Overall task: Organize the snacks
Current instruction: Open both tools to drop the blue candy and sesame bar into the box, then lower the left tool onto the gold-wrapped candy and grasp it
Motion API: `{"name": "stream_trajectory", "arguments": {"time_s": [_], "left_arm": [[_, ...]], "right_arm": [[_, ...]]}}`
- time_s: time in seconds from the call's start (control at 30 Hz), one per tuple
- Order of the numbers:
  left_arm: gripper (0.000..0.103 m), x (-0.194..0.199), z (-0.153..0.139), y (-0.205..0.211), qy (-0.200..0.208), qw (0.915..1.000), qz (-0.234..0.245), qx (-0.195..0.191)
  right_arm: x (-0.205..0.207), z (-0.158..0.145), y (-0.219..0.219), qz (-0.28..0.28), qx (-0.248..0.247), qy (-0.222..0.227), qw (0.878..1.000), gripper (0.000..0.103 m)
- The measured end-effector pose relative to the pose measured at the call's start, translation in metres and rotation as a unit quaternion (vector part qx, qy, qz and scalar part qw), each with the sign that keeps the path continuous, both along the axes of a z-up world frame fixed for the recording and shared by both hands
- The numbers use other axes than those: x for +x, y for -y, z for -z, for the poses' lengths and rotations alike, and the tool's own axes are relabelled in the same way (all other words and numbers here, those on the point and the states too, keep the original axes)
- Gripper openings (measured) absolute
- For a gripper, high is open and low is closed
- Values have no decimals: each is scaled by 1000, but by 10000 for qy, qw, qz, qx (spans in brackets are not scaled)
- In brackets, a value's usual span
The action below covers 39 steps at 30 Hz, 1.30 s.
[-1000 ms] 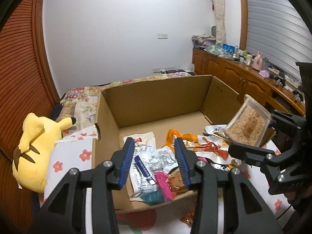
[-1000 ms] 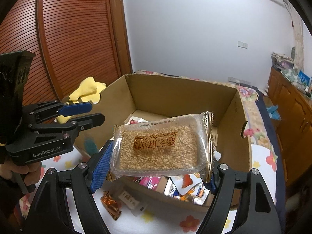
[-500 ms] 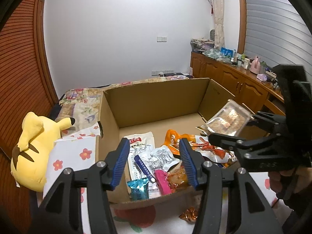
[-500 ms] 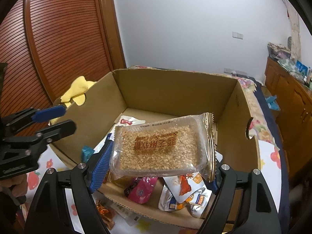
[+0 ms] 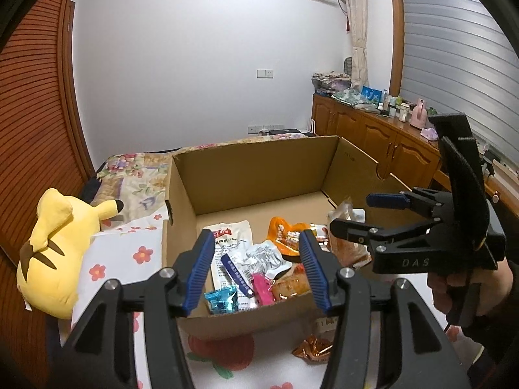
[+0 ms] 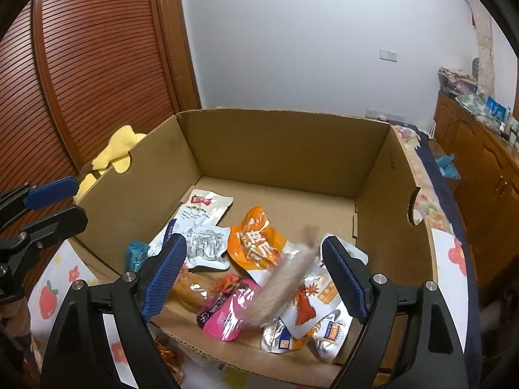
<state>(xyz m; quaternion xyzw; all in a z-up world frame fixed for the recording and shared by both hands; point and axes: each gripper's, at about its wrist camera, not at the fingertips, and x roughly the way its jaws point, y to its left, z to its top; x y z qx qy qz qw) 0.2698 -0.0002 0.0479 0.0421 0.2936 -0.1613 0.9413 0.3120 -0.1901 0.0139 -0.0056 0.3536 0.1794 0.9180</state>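
An open cardboard box [image 5: 259, 175] [image 6: 285, 149] holds several snack packs: a white pouch [image 6: 201, 214], an orange pouch [image 6: 256, 243], a pink pack [image 6: 223, 311] and a small blue candy [image 5: 222, 301]. A clear pack of sesame candy [image 6: 285, 278] is a blur, tipped on edge and dropping onto the pile. My right gripper [image 6: 251, 241] hangs over the box's near right part; its jaws are opening and no longer touch the pack. Over the near left rim, my left gripper [image 5: 256, 238] is open with nothing between its fingers.
A gold-orange wrapper [image 5: 313, 350] lies on the flowered cloth in front of the box. A yellow plush toy [image 5: 55, 253] sits left of the box. Wooden cabinets [image 5: 389, 142] line the right wall, and a slatted wooden door [image 6: 97, 64] stands on the left.
The right gripper has let go of the sesame candy pack, which has tipped and is falling into the box. The left gripper's jaws have spread wider.
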Motion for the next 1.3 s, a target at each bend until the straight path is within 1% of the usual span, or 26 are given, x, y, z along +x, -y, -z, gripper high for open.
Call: {"name": "stream_trajectory", "arguments": {"time_s": [0.13, 0.27, 0.63, 0.87, 1.07, 1.17, 1.3], "left_arm": [[55, -8, -1, 0, -10, 10000, 23, -1], [56, -25, -4, 0, 49, 10000, 49, 36], [58, -88, -13, 8, 207, 9992, 262, 196], [58, -117, -15, 6, 291, 9991, 248, 186], [58, -127, -12, 8, 282, 9987, 299, 311], [58, -125, -8, 10, 249, 9986, 305, 349], [58, -117, 3, 11, 86, 9989, 317, 327]], "right_arm": [[-10, -5, 1, -3, -29, 76, 10000, 88], [-28, -12, 2, -21, -3, 146, 9999, 88], [-96, -33, 0, -121, -52, 426, 9990, 88], [-131, -38, -4, -204, -75, 510, 9985, 88], [-147, -35, -7, -343, -36, 494, 9982, 88], [-148, -31, -7, -355, -5, 465, 9983, 88], [-149, -21, -4, -317, 37, 366, 9988, 87]]}}
